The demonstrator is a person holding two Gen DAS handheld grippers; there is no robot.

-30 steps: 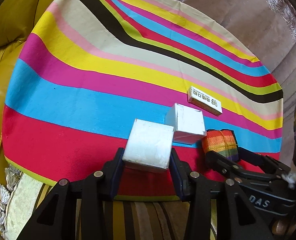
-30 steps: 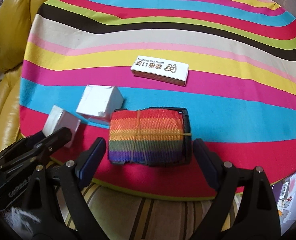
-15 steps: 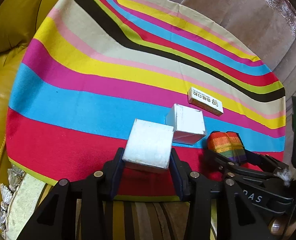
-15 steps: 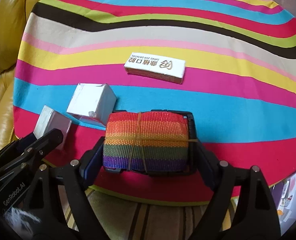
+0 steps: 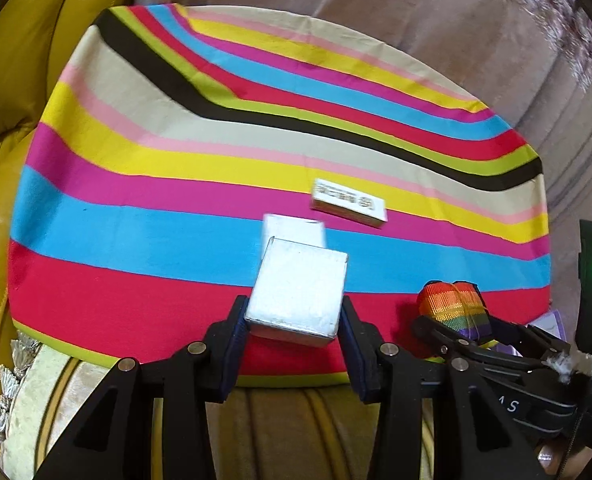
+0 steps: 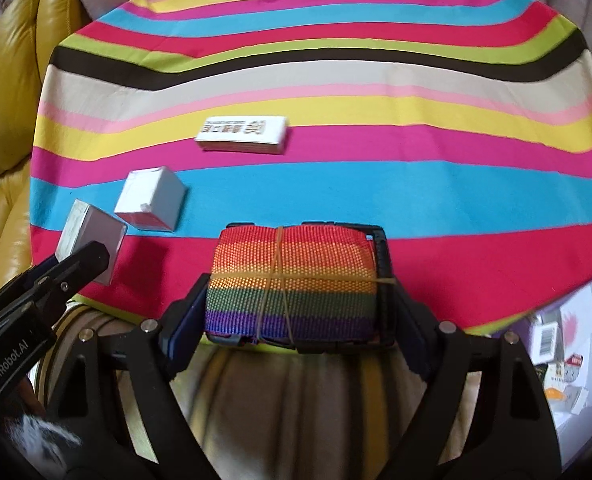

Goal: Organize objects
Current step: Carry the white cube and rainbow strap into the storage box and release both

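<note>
My left gripper (image 5: 296, 316) is shut on a white box (image 5: 297, 294) and holds it lifted above the striped table's near edge; it also shows in the right wrist view (image 6: 90, 248). My right gripper (image 6: 296, 304) is shut on a rolled rainbow strap (image 6: 292, 284) with a black buckle, lifted off the table; the strap also shows in the left wrist view (image 5: 453, 308). A second white box (image 6: 152, 200) lies on the blue stripe. A long white printed box (image 6: 242, 136) lies on the pink stripe further back.
The round table has a striped cloth (image 5: 216, 152). A yellow leather sofa (image 5: 12, 60) stands to the left. A beige curtain (image 5: 495, 40) hangs behind. Small packages (image 6: 555, 352) lie on the floor at the right.
My right gripper closed on the rainbow strap and lifted it. My left gripper raised the white box off the table and drew it back; both views now see more of the table.
</note>
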